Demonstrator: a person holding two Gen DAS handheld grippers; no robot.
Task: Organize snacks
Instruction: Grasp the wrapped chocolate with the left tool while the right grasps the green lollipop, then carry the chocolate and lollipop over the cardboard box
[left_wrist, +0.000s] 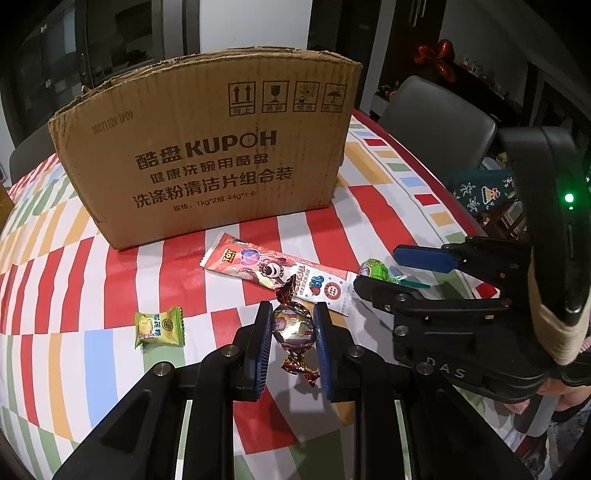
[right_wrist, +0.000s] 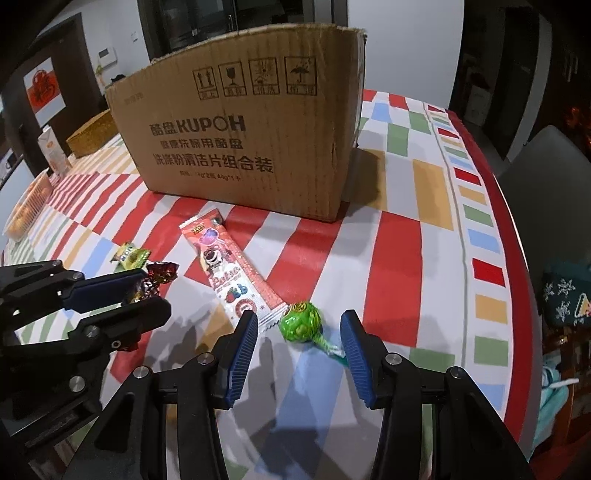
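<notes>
We have the left gripper (left_wrist: 293, 325) pinching a foil-wrapped candy (left_wrist: 293, 325) just below the middle of the left wrist frame, pads pressed against both its sides. The right gripper (right_wrist: 299, 330) is spread wide around a green lollipop (right_wrist: 301, 321) at lower centre of the right wrist frame, its pads apart from the wrapper.

By our judgement the job is barely begun: all four snacks we see are outside the cardboard box (left_wrist: 207, 147), which fills the upper middle of both frames. A long red snack packet (left_wrist: 277, 273) lies on the striped tablecloth (left_wrist: 110, 266) between the box and our grippers, and a small green sweet (left_wrist: 159, 328) sits at lower left in the left wrist frame. We cannot see inside the box.

The box reads "KUPOH" with Chinese print, four handling symbols, "1kg*2" and "44g*1", and a date stamp at its upper left. The packet carries a "TOY" logo. The sweet's lettering is too small to read.
</notes>
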